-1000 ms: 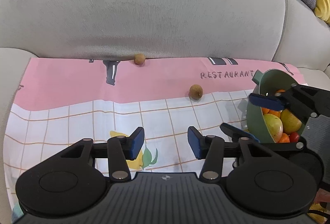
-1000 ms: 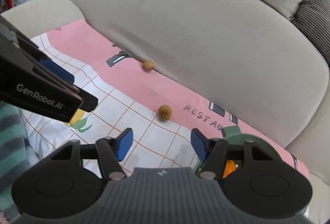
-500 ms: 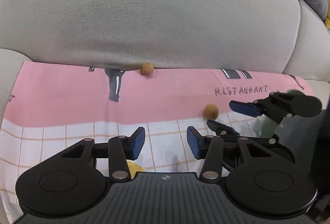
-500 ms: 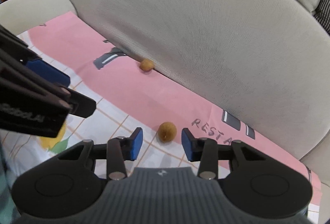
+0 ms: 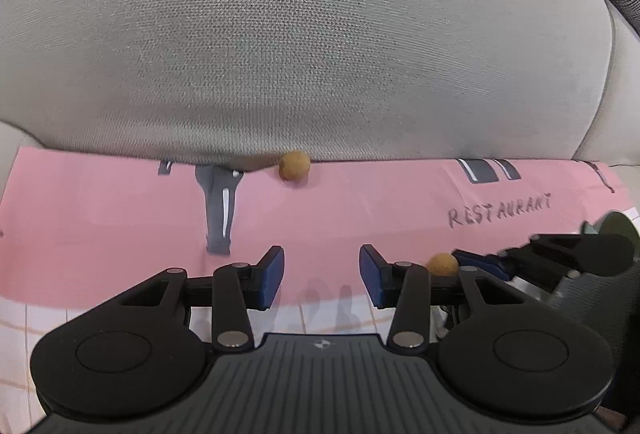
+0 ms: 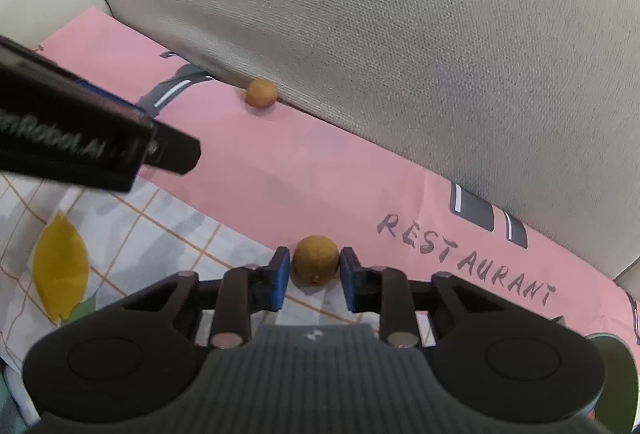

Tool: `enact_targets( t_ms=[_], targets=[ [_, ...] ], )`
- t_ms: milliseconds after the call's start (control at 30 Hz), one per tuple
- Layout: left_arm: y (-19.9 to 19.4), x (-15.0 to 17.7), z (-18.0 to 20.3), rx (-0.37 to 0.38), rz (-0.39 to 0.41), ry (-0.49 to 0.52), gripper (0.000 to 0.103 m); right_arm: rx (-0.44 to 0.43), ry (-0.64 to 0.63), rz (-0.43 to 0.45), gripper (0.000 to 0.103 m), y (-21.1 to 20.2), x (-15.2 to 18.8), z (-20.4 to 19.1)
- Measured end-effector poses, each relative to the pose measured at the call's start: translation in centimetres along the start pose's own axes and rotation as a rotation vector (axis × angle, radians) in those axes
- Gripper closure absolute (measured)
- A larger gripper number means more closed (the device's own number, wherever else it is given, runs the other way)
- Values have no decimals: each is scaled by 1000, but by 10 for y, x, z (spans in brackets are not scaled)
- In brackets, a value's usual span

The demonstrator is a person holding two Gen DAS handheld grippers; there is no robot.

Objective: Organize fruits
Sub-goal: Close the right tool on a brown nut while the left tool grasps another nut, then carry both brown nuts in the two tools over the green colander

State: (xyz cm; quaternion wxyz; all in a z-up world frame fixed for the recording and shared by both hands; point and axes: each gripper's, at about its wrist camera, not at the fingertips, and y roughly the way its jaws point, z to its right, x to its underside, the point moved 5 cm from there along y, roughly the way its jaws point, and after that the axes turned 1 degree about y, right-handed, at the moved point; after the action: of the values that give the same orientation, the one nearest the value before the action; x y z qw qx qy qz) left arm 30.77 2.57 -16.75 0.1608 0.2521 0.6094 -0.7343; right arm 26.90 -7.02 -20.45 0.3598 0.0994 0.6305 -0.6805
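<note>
Two small round brown fruits lie on the pink band of a cloth. The near fruit point(image 6: 315, 261) sits between the blue pads of my right gripper point(image 6: 314, 270), which is shut on it; from the left wrist view the same fruit point(image 5: 442, 264) shows at the right gripper's tips. The far fruit point(image 5: 294, 165) point(image 6: 261, 93) rests against the foot of the sofa backrest. My left gripper point(image 5: 322, 274) points at the cloth below the far fruit, well short of it. Its jaws are closing with nothing between them.
The grey sofa backrest point(image 5: 304, 34) rises right behind the cloth point(image 5: 120, 202), which turns to white checks near me. The rim of a green bowl point(image 5: 616, 224) point(image 6: 612, 354) shows at the right. A printed lemon point(image 6: 60, 266) marks the checked part.
Both grippers have moved forward and down toward the sofa back. The right gripper has come around the near fruit and shut on it. The left jaws have narrowed slightly. The bowl has slipped to the frame edge.
</note>
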Motion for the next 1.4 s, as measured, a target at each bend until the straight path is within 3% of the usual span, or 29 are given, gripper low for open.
enact_targets(
  t_ms=[300, 500, 667, 900, 1133, 1400],
  targets=[
    [36, -30, -10, -30, 21, -8, 52, -24, 65, 74, 81, -9, -24, 15],
    [62, -46, -9, -60, 28, 13, 53, -30, 130, 73, 81, -2, -33, 28],
    [80, -50, -8, -91, 6, 39, 62, -40, 158, 72, 81, -1, -33, 31],
    [88, -52, -9, -55, -8, 15, 75, -51, 169, 72, 81, 1, -31, 36],
    [65, -55, -13, -49, 4, -3, 75, -58, 187, 77, 81, -8, -30, 43],
    [-2, -36, -2, -25, 20, -16, 75, -96, 190, 107, 81, -47, -27, 38]
  ],
)
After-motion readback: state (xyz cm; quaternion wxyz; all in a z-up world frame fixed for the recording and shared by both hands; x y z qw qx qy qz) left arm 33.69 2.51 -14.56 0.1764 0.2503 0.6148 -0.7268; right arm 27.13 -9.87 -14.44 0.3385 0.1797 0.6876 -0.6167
